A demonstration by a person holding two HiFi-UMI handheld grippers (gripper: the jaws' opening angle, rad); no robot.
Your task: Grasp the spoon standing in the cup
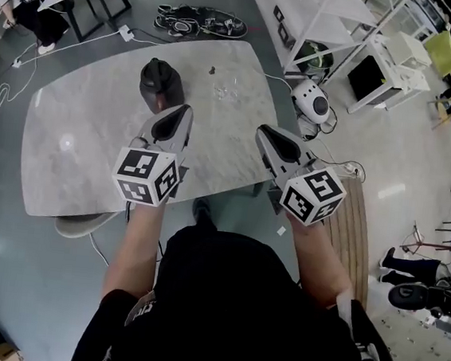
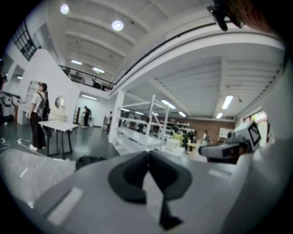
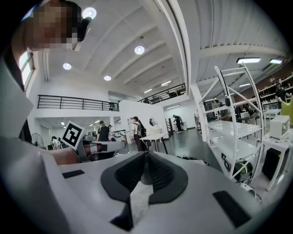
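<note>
My left gripper [image 1: 183,110] and right gripper [image 1: 263,130] hover side by side over the near edge of the marble table [image 1: 77,144]. Both are shut with nothing between the pads. A faint clear object [image 1: 226,92], possibly the cup, stands on the far part of the table; I cannot make out a spoon. Both gripper views look level across the hall, so neither shows the tabletop. The left gripper [image 2: 148,157] has its dark pads pressed together, and so does the right gripper [image 3: 146,157]. Each gripper shows in the other's view: the right gripper [image 2: 224,148], the left gripper [image 3: 91,146].
A black rounded object [image 1: 160,82] sits on the table just beyond the left gripper, and a small dark item [image 1: 212,70] lies farther back. White shelving [image 1: 338,19] and a white device [image 1: 314,103] stand right of the table. A chair [image 1: 77,224] is tucked under the near edge.
</note>
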